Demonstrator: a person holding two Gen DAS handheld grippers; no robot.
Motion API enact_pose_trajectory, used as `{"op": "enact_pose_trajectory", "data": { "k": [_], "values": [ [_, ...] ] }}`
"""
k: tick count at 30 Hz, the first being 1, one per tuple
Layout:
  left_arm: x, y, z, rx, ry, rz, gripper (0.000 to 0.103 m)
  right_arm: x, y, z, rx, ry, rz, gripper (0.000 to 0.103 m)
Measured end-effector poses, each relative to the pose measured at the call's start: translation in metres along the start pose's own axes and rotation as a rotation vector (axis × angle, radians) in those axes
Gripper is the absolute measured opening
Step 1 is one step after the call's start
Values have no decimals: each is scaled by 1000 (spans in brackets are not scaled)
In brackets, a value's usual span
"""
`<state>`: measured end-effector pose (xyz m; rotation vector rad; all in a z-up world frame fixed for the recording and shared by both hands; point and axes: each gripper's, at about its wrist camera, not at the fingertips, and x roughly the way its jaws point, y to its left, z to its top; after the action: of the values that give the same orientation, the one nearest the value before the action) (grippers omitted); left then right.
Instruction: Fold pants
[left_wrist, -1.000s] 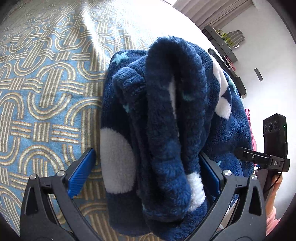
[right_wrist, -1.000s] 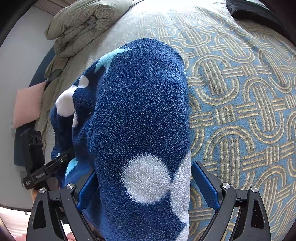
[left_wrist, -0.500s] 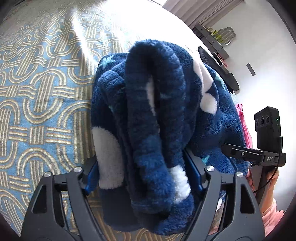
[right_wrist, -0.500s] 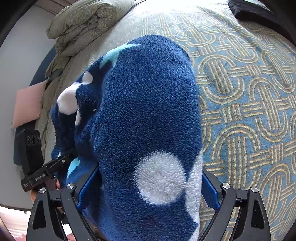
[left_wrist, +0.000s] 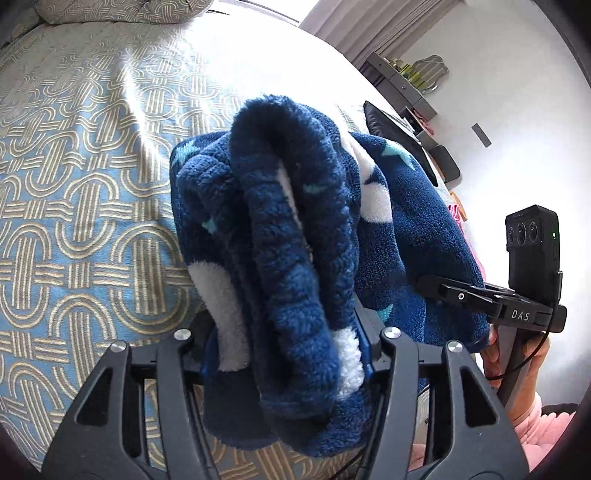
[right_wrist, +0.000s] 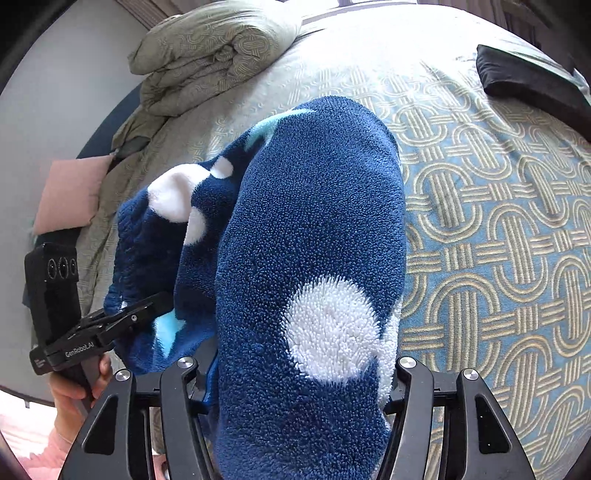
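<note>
The fleece pants (left_wrist: 295, 236), navy with white dots and pale blue stars, are bunched in a thick fold above the bed (left_wrist: 74, 221), gripped at both ends. The left hand-held gripper (left_wrist: 288, 350) is clenched on one bundle of the folded layers: its jaws have just been closing, and where a second ago its blue pads stood wide on either side of the cloth with bedspread showing past one of them, they now press into the fleece from both sides. The right hand-held gripper (right_wrist: 299, 380) has done the same; its jaws have just been closing too, and the broad dotted panel (right_wrist: 314, 258) that lay loosely between them a moment ago is now squeezed between the pads. Compared with the earlier pictures, the fabric looks drawn up a little from the patterned bedspread, and more of the bed shows beyond it. In the left view the other gripper's body (left_wrist: 532, 280) sits at the right edge, with a hand (left_wrist: 517, 354) wrapped round its handle. A rumpled quilt (right_wrist: 214, 51) lies at the head of the bed, and a pink cushion (right_wrist: 70, 195) rests against the wall.
</note>
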<state>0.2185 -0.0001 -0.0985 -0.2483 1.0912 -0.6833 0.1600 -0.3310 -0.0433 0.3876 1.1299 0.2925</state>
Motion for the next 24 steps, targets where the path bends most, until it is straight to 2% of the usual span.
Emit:
{"op": "enact_pose_trajectory", "data": {
  "k": [6, 9, 12, 14, 15, 19, 22, 24],
  "values": [
    [9, -11, -2, 12, 29, -30, 58, -29, -4, -7, -5, -40, 0, 62],
    [27, -13, -6, 28, 72, 9, 61, -25, -14, -13, -2, -25, -27, 62],
    [38, -7, -10, 12, 91, 55, 78, -1, -34, -19, 44, 44, -41, 67],
    [39, -1, -13, 7, 84, 100, 101, 7, -46, -23, 85, 57, -31, 76],
    [41, 2, -14, 3, 85, 112, 103, 8, -50, -23, 94, 56, -12, 77],
    [49, 22, -21, -101, 115, 19, 103, 11, -65, -20, 88, 89, 8, 87],
    [49, 25, -24, -93, 100, -2, 103, 21, -75, -15, 118, 119, 52, 94],
    [51, 22, -26, -82, 103, -2, 103, 34, -83, -11, 188, 157, 107, 96]
  ]
}}
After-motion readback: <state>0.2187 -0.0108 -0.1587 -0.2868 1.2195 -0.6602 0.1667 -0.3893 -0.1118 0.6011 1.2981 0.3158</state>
